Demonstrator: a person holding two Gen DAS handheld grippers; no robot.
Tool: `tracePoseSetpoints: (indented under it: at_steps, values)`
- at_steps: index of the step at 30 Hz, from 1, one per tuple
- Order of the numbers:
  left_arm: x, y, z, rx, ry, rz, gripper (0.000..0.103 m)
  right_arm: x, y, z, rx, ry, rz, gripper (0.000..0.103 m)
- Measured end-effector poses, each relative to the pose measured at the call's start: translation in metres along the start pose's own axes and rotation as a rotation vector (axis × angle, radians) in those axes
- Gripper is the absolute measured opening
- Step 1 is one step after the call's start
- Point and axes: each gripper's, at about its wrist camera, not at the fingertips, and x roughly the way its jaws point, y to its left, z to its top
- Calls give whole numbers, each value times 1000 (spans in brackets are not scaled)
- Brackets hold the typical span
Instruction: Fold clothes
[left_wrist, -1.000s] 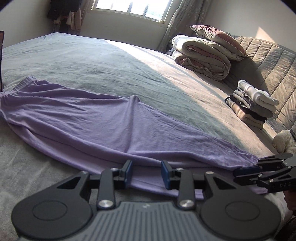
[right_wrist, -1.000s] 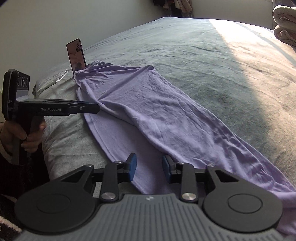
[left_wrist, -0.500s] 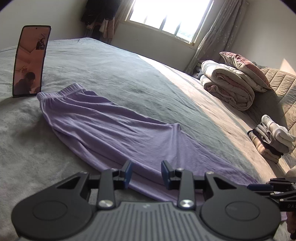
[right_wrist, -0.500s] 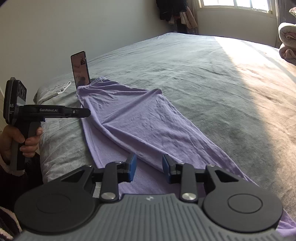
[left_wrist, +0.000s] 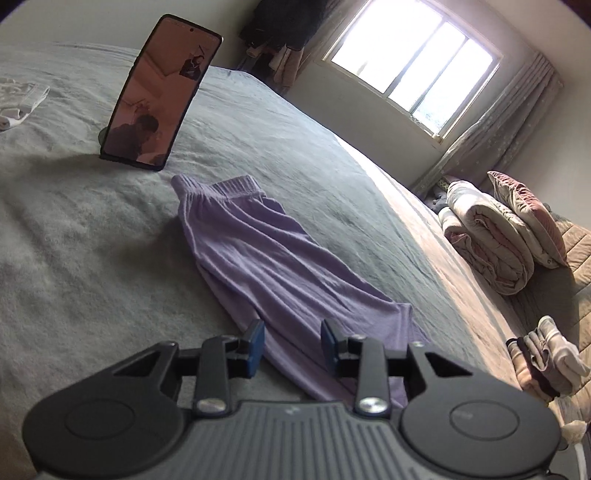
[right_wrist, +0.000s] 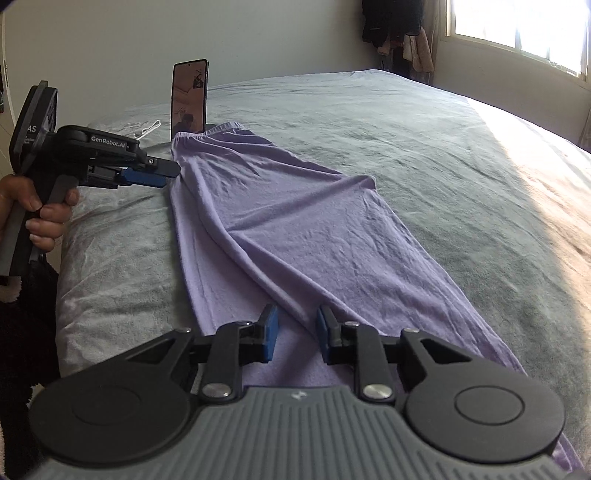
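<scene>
Purple pants (right_wrist: 295, 229) lie long-ways on the bed (right_wrist: 406, 147), stretching away from both tools. Right tool (right_wrist: 293, 334) is nearer and closing over cloth; left tool (left_wrist: 291, 345) is part open, empty.

A home bedroom: a wide bed (left_wrist: 332, 192), folded quilts (left_wrist: 487, 243), and a curtained window (left_wrist: 413, 66).

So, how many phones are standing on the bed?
1. The phone stands propped upright on the bed, just beyond the waistband end of the purple trousers. Others may be out of view.
</scene>
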Motion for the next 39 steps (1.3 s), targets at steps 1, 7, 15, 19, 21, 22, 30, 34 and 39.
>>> tracePoseSetpoints:
  at_steps: [1, 7, 15, 19, 21, 22, 30, 34, 39]
  values:
    - [3, 1, 1, -30, 11, -26, 34, 1, -2, 1, 12, -4, -5, 5]
    - [16, 8, 1, -143, 54, -77, 34, 1, -39, 1, 268, -45, 53, 1]
    - [25, 19, 0, -241, 20, -85, 31, 9, -70, -9, 527, -56, 167, 1]
    - [30, 18, -2, -265, -4, -73, 9, 4, -57, -3, 450, -61, 122, 9]
    - [32, 18, -4, -282, -4, -68, 3, 0, -43, 3, 364, -74, 81, 16]
    - [32, 18, -5, -287, -6, -70, 1, -2, -33, 6, 298, -78, 50, 16]
    - [20, 16, -3, -259, -39, -88, 1, -4, 36, 10, -116, -132, -71, 45]
    - [11, 16, -1, -261, -49, -115, 0, 5, 54, 5, -281, -127, -149, 45]
    - [2, 13, 1, -250, -56, -147, 0, 12, 64, 3, -323, -109, -166, 45]
